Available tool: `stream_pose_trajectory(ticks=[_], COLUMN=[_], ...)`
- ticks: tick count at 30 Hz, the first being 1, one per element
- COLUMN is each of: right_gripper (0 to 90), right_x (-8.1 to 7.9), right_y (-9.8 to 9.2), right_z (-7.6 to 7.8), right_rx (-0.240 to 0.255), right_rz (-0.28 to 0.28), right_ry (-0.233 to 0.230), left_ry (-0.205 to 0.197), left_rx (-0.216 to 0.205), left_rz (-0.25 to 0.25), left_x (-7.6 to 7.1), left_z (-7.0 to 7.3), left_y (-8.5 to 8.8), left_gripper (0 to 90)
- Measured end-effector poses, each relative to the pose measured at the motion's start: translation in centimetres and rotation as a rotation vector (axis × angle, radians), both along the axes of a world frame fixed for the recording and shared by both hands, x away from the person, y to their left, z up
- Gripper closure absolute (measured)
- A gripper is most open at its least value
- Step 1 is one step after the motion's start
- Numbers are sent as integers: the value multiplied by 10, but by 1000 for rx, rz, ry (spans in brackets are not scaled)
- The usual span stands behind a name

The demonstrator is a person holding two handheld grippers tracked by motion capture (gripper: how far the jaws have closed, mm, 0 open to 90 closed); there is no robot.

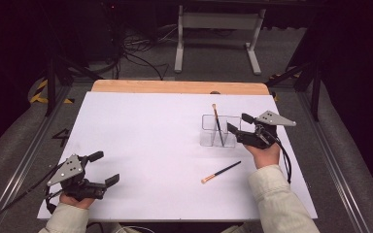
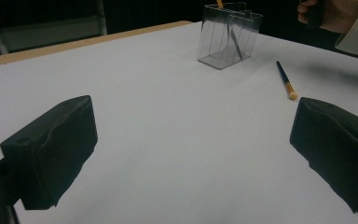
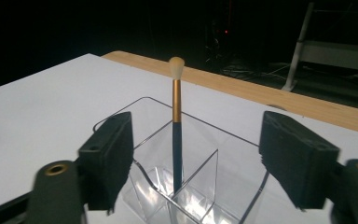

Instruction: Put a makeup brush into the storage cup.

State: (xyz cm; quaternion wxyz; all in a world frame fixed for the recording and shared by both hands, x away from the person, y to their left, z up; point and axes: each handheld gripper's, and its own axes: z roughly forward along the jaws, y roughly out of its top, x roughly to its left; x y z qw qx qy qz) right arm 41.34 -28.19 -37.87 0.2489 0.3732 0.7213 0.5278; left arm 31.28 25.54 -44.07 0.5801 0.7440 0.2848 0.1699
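While one brush (image 3: 176,123) stands in the organiser (image 1: 218,131), right gripper (image 1: 236,123) hangs beside it, jaws released | second brush (image 1: 221,172) waits on worktop (image 1: 141,141) | left gripper (image 1: 102,169) open, idle | next: grasp it.

no readable text, label, brand, number or sign appears on anything.

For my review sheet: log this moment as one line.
right claw: open, at organizer | brush in organizer: upright, released | clear organizer: on table | second brush: lying loose | left claw: open, idle
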Motion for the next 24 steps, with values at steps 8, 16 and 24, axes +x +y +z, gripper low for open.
stream_pose_trajectory(ticks=[8,16,24], right_gripper=[177,171,167], right_x=[-18,-38,-48], right_y=[-8,-8,-7], right_z=[15,26,34], right_rx=[-25,-65,-152], right_rz=[83,154,215], right_ry=[7,-7,18], left_ry=[-3,2,-1], left_rx=[9,4,7], left_rz=[-5,-4,-2], left_x=[1,1,1], left_z=[0,0,0], left_y=[0,-1,0], left_gripper=[13,13,13])
